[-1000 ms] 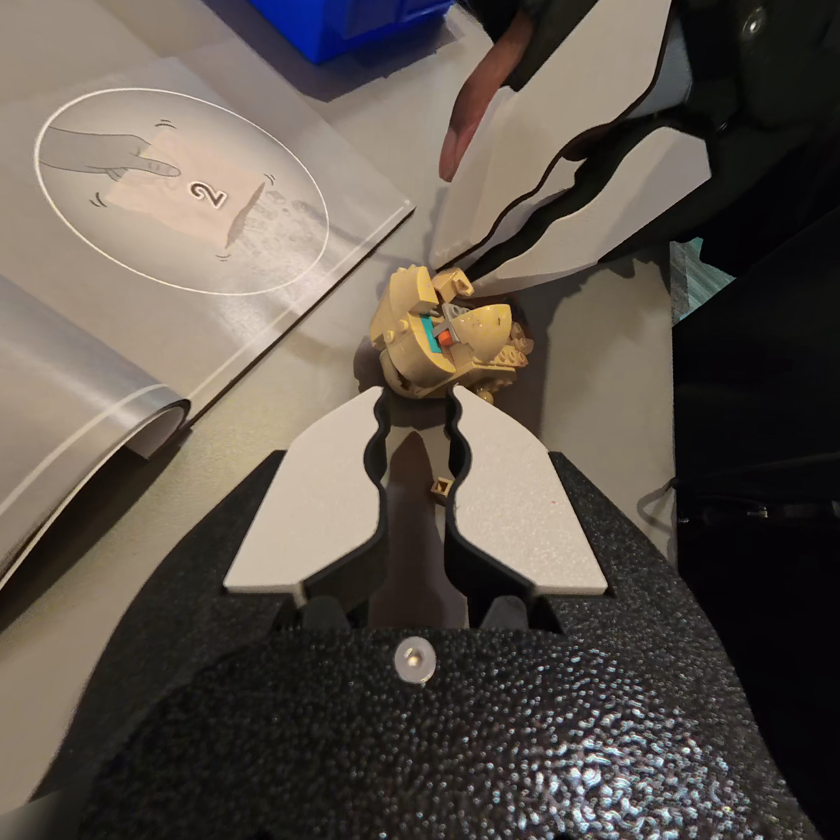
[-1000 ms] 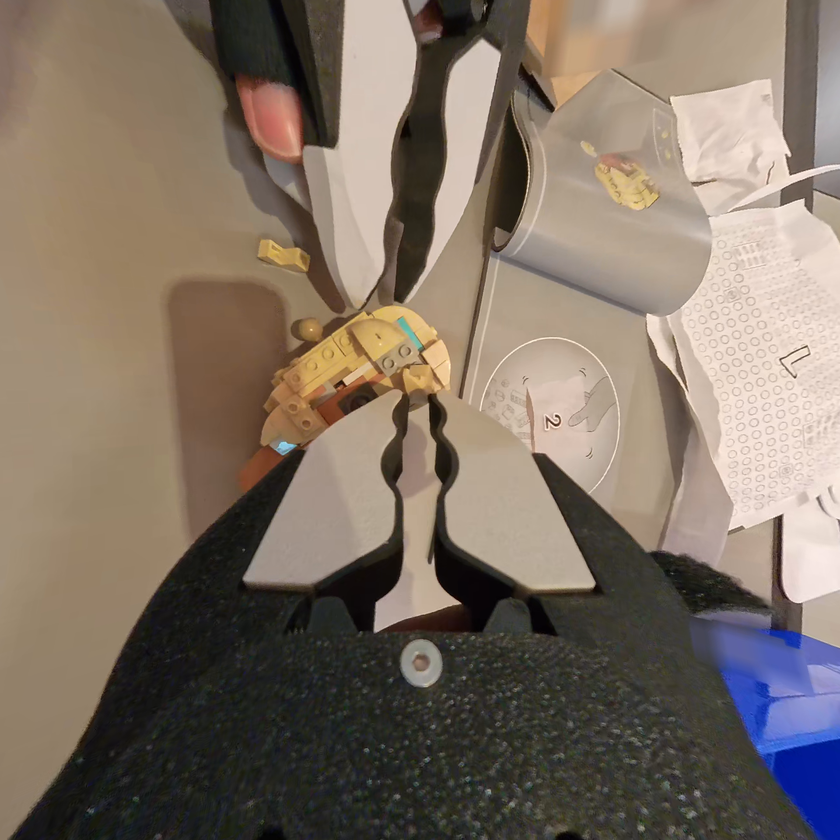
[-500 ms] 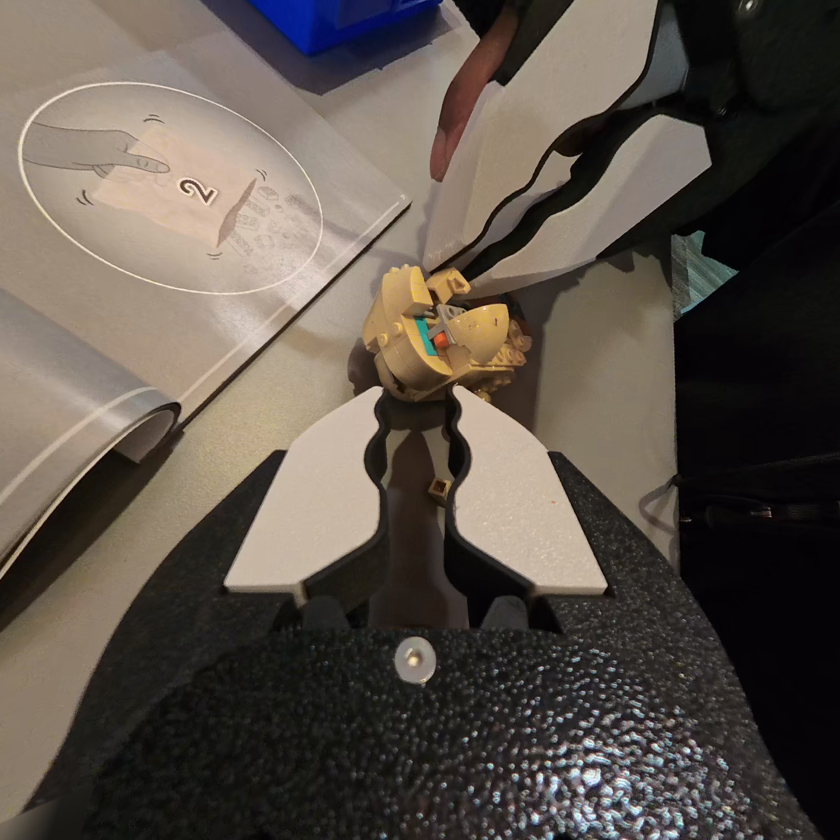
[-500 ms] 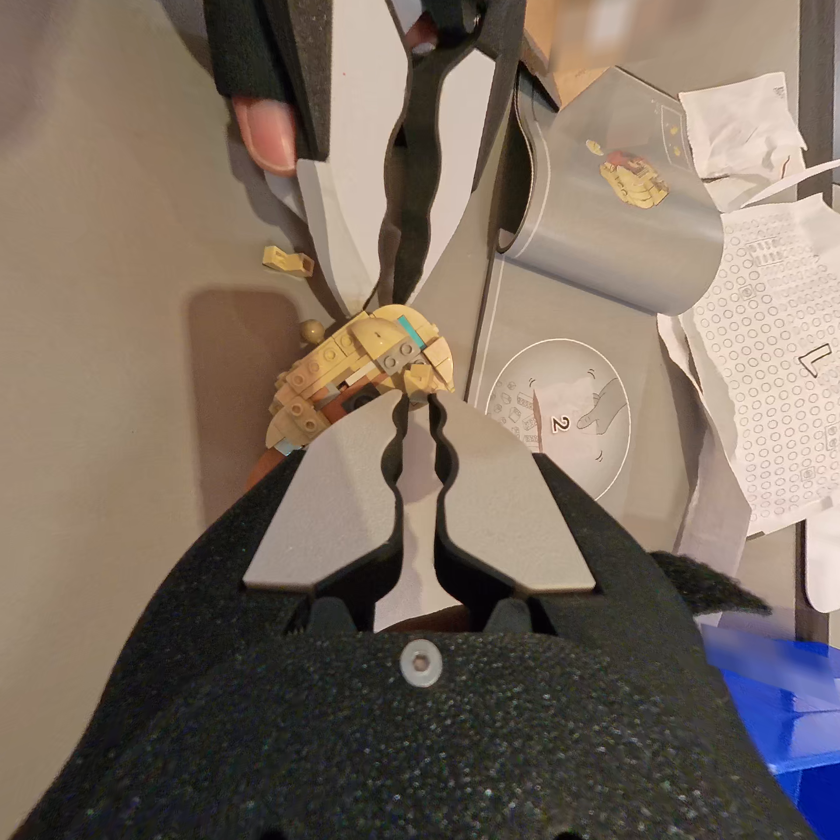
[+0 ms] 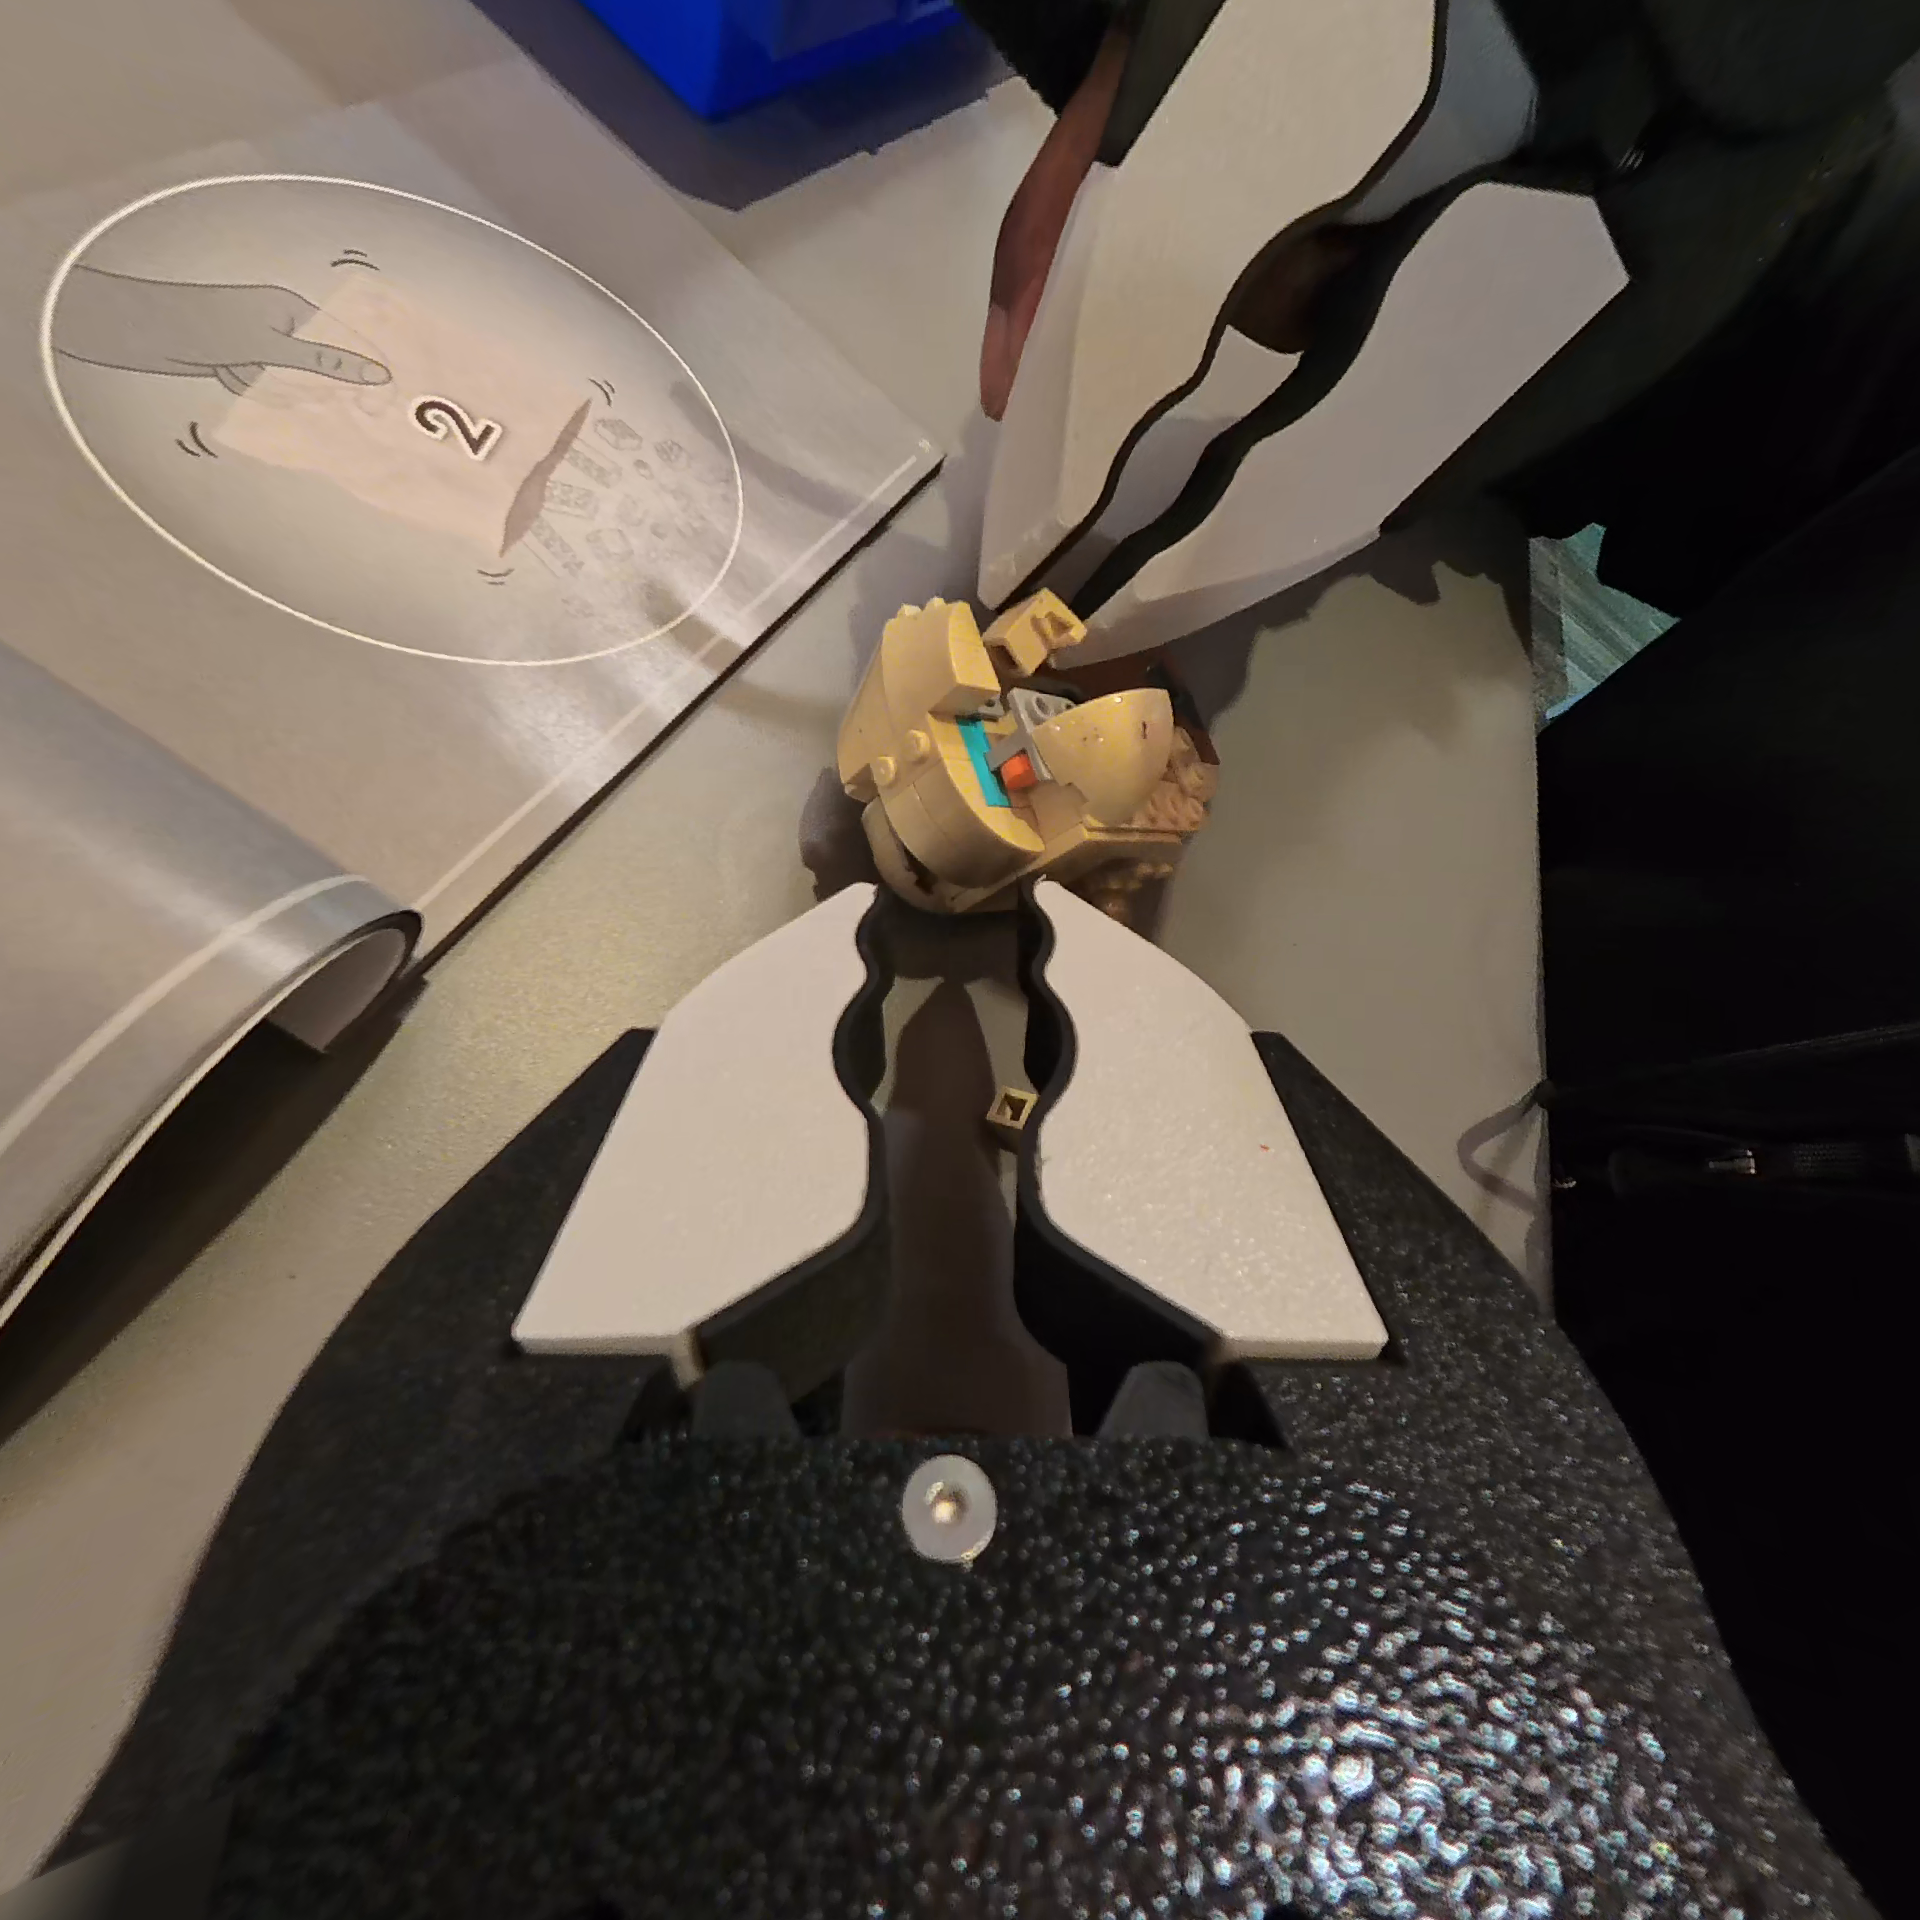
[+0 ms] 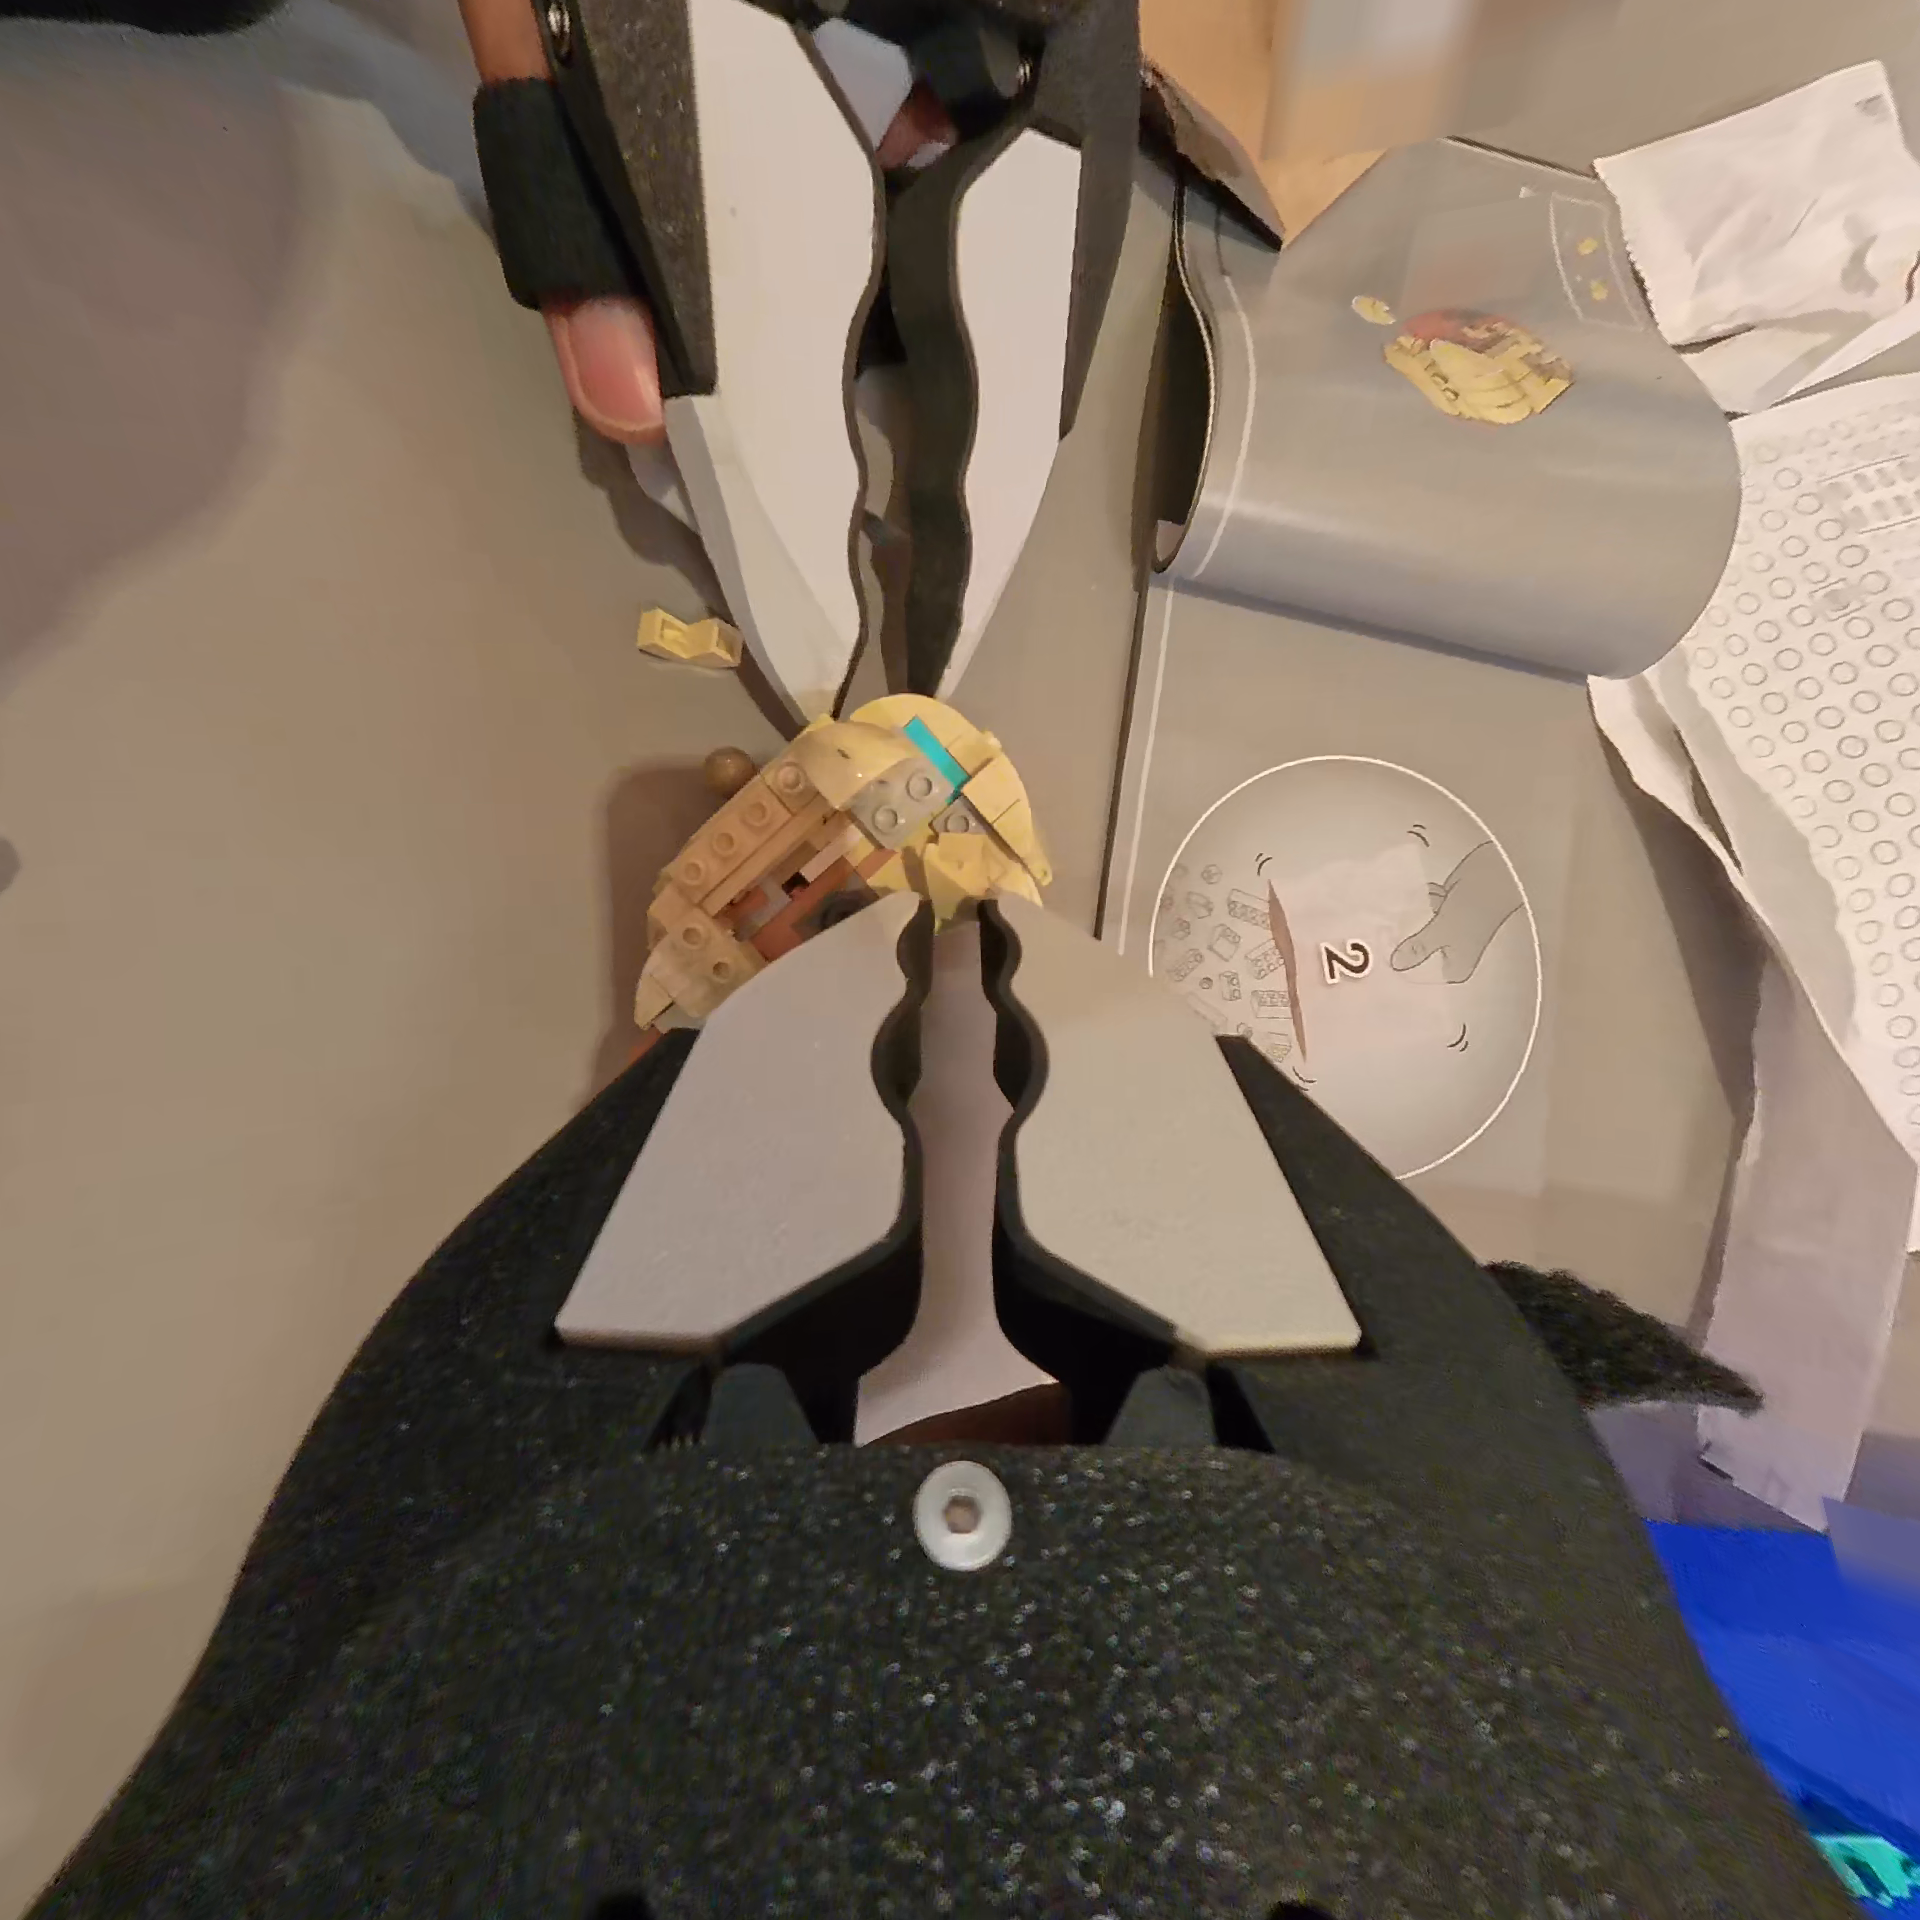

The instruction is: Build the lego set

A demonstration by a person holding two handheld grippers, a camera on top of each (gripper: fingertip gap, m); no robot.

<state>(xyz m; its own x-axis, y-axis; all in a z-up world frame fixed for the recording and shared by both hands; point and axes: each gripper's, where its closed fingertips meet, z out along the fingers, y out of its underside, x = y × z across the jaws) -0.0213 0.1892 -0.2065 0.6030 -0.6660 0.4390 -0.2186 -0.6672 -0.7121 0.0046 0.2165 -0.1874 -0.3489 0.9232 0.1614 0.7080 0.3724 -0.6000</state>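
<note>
**Tan brick model pinched from both ends, partly assembled**

Tan toy-brick model (image 5: 997, 774), rounded shell with teal and orange bits, sits on the grey counter (image 5: 644, 997) just beside the open grey instruction booklet (image 5: 436, 582). Left hand-held gripper (image 5: 951, 906) clamps its near end, jaws narrow. Right hand-held gripper (image 6: 948, 914) pinches the opposite end. Shell looks gappy; a loose small tan brick (image 6: 686, 636) lies near the model.

The lower part of the tan brick-built model (image 6: 831, 862) lies hidden behind the right tool (image 6: 951, 914), and its far side is covered by the left tool (image 6: 894, 686). The blue plastic bin (image 5: 790, 52), beyond the left tool (image 5: 951, 904), is cut off by the top edge. The open grey instruction booklet (image 5: 312, 623) runs past the left edge. Whether either tool's pads press the model cannot be told.
</note>
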